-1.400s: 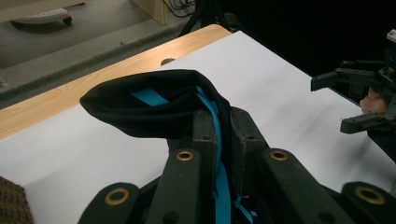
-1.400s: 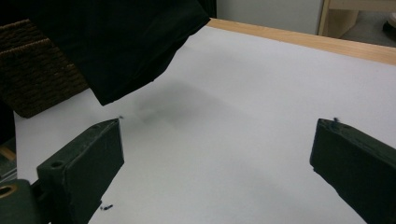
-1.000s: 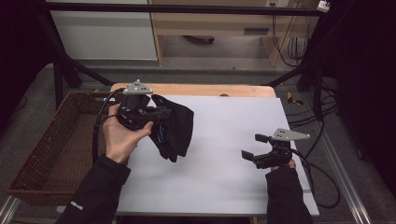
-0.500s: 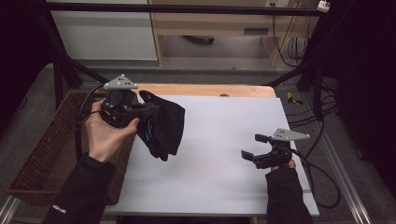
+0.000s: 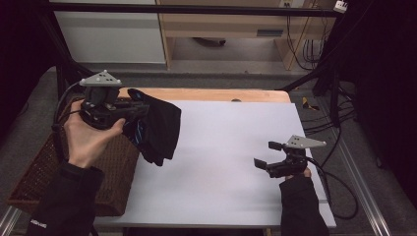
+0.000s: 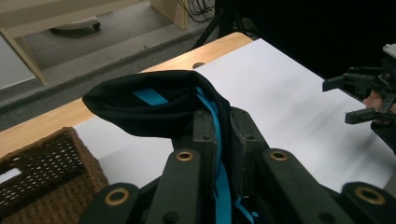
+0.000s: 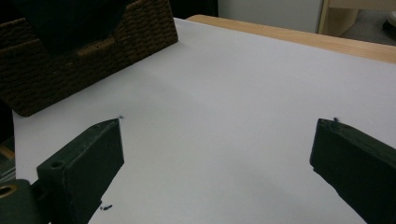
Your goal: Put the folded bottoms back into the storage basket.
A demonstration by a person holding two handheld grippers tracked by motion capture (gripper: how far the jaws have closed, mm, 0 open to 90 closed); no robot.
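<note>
Pinching a black cloth (image 6: pixel 154 105) between them, the jaws of the left gripper (image 6: pixel 223 135) stand closed on its fabric, a blue strap (image 6: pixel 215 140) running down through the narrow gap. In the left gripper view the cloth bulges up and away from the jaws in a rounded fold, with more blue showing inside it. From the high view the left gripper (image 5: pixel 129 110) sits raised in the left hand (image 5: pixel 88 137), above the left edge of the worktop (image 5: pixel 231 147), and the cloth (image 5: pixel 156 128) hangs down from it in the air, its lower end over the white sheet near the basket (image 5: pixel 44 172). A grey plate (image 5: pixel 101 78) tops this gripper and a cable loops off to the left.

The jaws of the right gripper (image 7: pixel 217 158) stand wide apart with nothing between them, just bare white worktop (image 7: pixel 224 93). In the high view the right gripper (image 5: pixel 269 155) rests low at the right side of the worktop, held by the right hand (image 5: pixel 295 173) in a dark sleeve, well apart from the cloth.

The woven basket (image 7: pixel 70 51) stands beside the worktop's left edge; in the right gripper view the dark cloth hangs above it. Beyond the white sheet a strip of bare wood (image 5: pixel 231 95) runs along the far edge.
</note>
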